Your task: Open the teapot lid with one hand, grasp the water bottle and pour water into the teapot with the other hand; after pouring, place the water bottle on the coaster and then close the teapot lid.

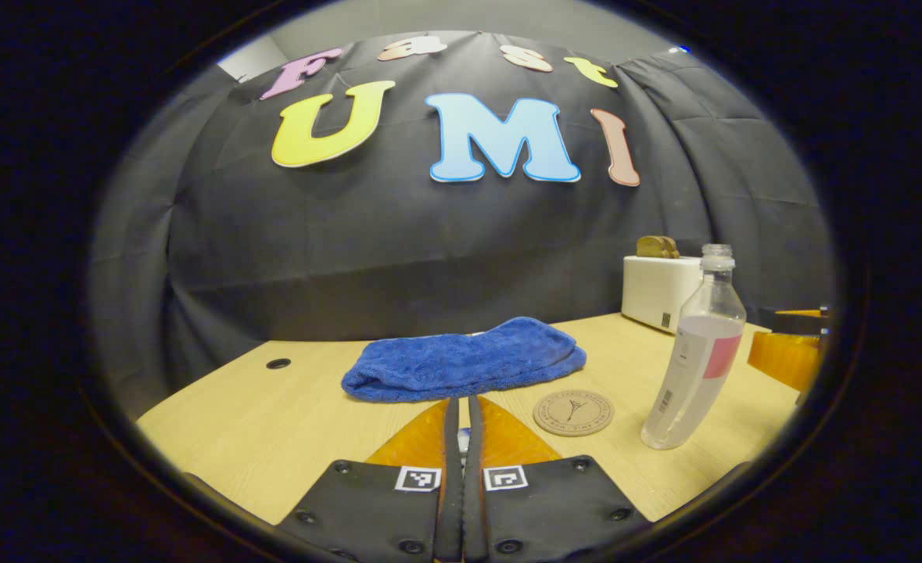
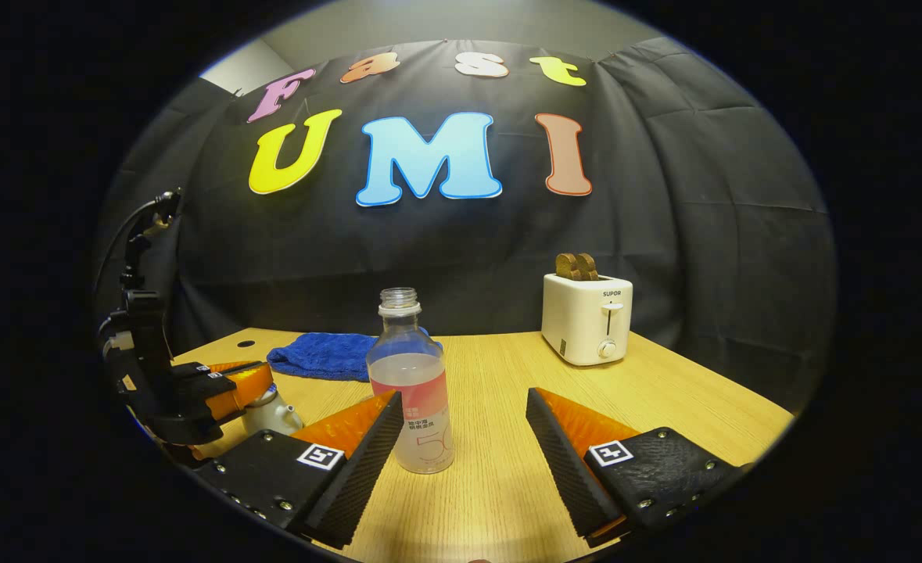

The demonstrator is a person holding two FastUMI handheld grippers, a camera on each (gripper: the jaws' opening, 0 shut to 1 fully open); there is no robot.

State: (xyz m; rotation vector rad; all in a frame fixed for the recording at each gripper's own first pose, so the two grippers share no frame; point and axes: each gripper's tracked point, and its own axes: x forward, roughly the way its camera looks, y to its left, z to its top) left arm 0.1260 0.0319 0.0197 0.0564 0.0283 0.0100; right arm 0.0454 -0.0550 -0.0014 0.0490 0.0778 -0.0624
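Right gripper view puts the water bottle point(image 2: 411, 383) upright on the wooden table point(image 2: 664, 407), uncapped and roughly half full, its long axis vertical. It stands straight ahead of the right gripper point(image 2: 461, 426), just beyond the fingertips and a little toward the gripper's own left finger, which overlaps its base in the picture; I cannot tell whether they touch. The jaws are spread wide with nothing between them, so this gripper is released. The gap looks ample for the bottle's body, and the coming move appears to turn on sliding forward with a slight leftward correction so the bottle sits centred before the fingers close.

To the left of the bottle, the left gripper point(image 2: 222, 387) hangs over the teapot point(image 2: 269, 414), whose pale body and spout show beneath it; the lid itself is hidden there. In the left gripper view, that gripper's point(image 1: 461, 422) fingers are pressed nearly together with a small pale thing glimpsed in the slit, likely the lid knob, though I cannot be sure.

The coaster point(image 1: 573, 412) lies flat just left of the bottle point(image 1: 695, 360) in that view. Farther back are a folded blue towel point(image 2: 324, 356) and a white toaster point(image 2: 587, 319).
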